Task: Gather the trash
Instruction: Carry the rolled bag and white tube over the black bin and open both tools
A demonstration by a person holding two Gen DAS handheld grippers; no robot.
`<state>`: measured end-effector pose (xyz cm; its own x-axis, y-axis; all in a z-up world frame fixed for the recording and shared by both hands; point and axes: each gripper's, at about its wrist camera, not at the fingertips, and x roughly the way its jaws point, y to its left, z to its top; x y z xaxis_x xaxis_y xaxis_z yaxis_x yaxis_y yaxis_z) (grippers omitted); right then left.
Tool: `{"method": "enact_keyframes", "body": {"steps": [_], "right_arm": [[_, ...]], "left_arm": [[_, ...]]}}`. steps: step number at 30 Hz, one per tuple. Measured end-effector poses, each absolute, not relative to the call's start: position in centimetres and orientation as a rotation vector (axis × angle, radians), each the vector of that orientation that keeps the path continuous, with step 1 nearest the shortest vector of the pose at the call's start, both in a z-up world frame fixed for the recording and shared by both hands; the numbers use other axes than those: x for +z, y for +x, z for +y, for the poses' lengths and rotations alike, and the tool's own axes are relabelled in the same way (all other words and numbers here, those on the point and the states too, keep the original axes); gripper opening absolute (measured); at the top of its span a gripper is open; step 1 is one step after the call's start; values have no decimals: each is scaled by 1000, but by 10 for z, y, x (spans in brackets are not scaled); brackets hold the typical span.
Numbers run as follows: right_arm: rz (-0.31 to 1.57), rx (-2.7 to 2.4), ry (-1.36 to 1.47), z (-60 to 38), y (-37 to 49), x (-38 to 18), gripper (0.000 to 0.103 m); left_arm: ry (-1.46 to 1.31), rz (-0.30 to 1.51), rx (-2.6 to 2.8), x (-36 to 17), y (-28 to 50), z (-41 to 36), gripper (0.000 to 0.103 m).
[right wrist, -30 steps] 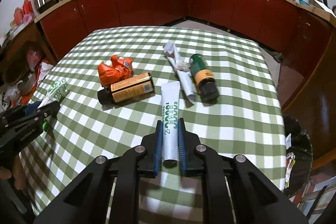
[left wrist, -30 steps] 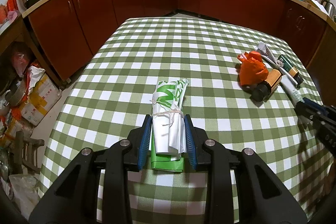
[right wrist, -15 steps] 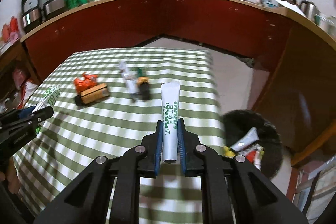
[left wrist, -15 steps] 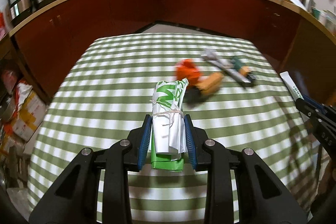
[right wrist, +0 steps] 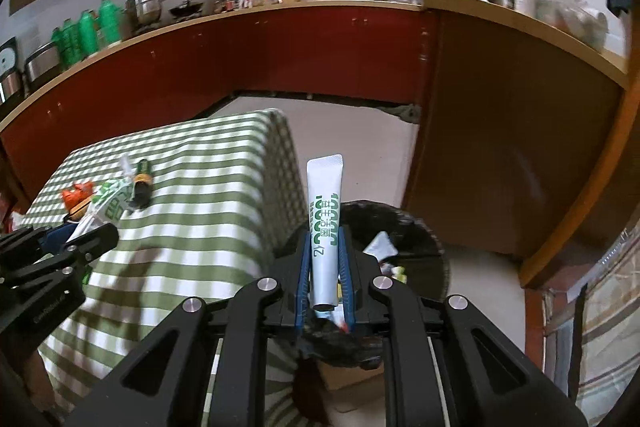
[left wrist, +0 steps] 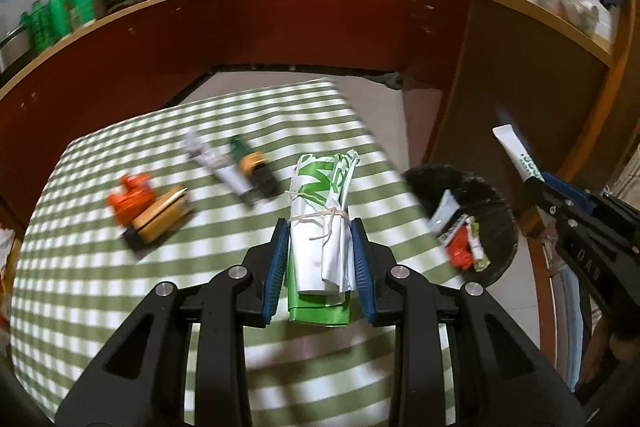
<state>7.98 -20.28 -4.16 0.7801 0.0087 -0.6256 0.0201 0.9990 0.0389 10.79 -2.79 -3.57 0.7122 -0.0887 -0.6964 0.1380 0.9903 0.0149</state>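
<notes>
Gripping a tied plastic bundle (left wrist: 320, 227) in left gripper (left wrist: 320, 267) over checked table (left wrist: 80, 287); pinching white tube (right wrist: 325, 227) in right gripper (right wrist: 325, 275) above black bin (right wrist: 420, 239) at 3 o'clock of the table; red cabinets (right wrist: 280, 59) curving behind.

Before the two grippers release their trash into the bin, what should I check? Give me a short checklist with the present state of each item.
1. Right gripper grips the white toothpaste tube with green print: ok.
2. Left gripper grips the white and green rolled plastic bag tied with string: ok.
3. Tube is above the round black trash bin: ok, though exact alignment cannot be told.
4. Rolled bag is above the bin: not ok, it is over the green checked tablecloth.
5. Bin has room: ok, some wrappers lie inside.
6. Path between the grippers is free: cannot tell.
</notes>
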Motion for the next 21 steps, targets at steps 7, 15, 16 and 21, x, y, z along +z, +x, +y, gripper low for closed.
{"method": "enact_keyframes", "body": {"steps": [7,15,16,21], "right_arm": [[665,-48,49,-223,85,-47,15],[652,-71,81,-244,93,-52,15],[652,-74,86,-246,93,-53,15],[654,-83,94,-252,96,-58,15]], "left_arm": [[105,767,-163,-42,129,-75,30],[129,770,-166,-49,147,-100,30],[131,770,-167,-49,148,-102,30],[141,780,-168,-54,155,-110,30]]}}
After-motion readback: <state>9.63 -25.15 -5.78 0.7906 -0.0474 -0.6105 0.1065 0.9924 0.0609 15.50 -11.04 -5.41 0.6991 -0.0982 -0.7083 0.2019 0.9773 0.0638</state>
